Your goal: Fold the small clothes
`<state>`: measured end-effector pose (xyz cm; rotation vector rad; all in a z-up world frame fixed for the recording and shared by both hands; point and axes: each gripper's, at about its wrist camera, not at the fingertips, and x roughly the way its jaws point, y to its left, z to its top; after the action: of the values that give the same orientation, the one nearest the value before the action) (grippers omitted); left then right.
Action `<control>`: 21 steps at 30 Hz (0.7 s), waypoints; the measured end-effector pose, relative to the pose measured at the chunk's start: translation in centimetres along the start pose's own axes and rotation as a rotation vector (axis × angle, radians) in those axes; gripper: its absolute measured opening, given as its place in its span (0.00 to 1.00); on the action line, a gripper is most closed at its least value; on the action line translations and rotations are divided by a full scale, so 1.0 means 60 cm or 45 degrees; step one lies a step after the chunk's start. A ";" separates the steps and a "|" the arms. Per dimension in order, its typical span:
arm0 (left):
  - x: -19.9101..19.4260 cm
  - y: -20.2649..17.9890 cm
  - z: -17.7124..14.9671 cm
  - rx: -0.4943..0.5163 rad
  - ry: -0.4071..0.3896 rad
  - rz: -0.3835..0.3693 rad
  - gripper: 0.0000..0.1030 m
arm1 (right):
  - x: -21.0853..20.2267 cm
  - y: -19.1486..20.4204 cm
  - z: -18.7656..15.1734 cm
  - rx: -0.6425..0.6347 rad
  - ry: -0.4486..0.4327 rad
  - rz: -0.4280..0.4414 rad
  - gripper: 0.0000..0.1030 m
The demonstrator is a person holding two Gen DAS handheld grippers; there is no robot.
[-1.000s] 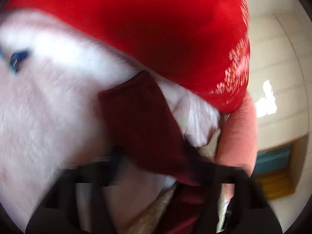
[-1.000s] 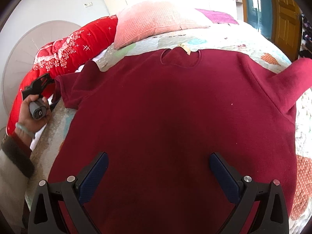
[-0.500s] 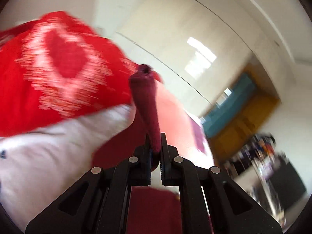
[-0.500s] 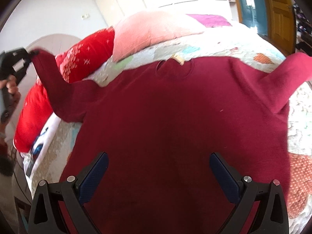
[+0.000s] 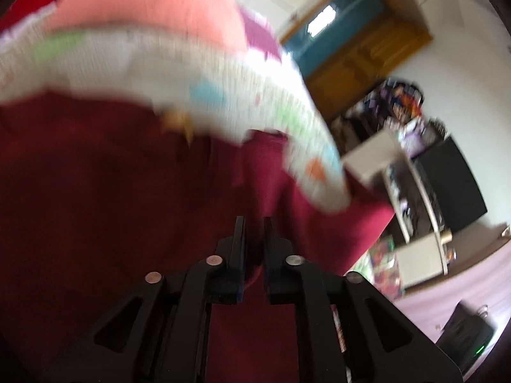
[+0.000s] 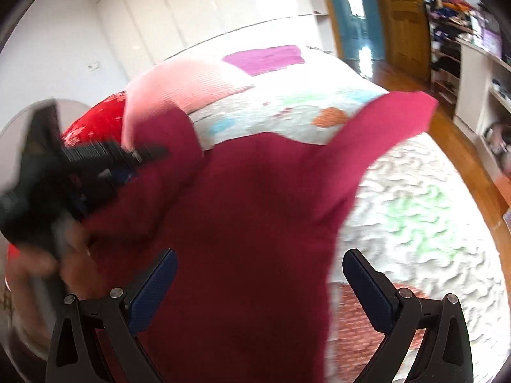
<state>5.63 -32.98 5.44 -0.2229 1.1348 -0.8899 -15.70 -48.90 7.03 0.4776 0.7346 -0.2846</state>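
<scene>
Maroon tee (image 6: 249, 223) under wide-open right hand-held gripper (image 6: 258, 284), sleeve pinched in left hand-held gripper (image 5: 254, 223)

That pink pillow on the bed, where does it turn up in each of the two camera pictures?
Left wrist view: the pink pillow fills the top left, blurred, above the quilt edge.
Right wrist view: the pink pillow lies left of centre, behind the maroon shirt and beside the red cushion.
Shared landmark: the teal door next to the wooden one.
</scene>
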 end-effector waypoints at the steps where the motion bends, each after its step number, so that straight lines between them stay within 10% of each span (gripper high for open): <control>1: 0.003 -0.001 -0.006 -0.001 0.035 0.006 0.29 | 0.001 -0.007 0.002 0.014 0.002 -0.007 1.00; 9: -0.189 -0.004 -0.036 0.199 -0.252 0.217 0.69 | 0.025 -0.009 0.051 0.009 -0.016 0.031 1.00; 15: -0.209 0.130 -0.018 -0.011 -0.308 0.603 0.69 | 0.112 0.025 0.080 -0.070 0.032 -0.025 1.00; 16: -0.194 0.154 -0.023 -0.059 -0.254 0.623 0.69 | 0.130 0.027 0.082 -0.072 0.045 -0.060 0.95; 19: -0.162 0.185 -0.037 -0.114 -0.166 0.624 0.69 | 0.168 0.026 0.085 -0.084 0.100 -0.071 0.30; 21: -0.161 0.179 -0.054 -0.081 -0.186 0.623 0.69 | 0.157 0.027 0.089 -0.118 0.056 -0.096 0.08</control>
<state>6.96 -18.26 4.49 -0.0540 1.0203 -0.3979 -5.27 -50.99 4.41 0.3699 0.8066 -0.3100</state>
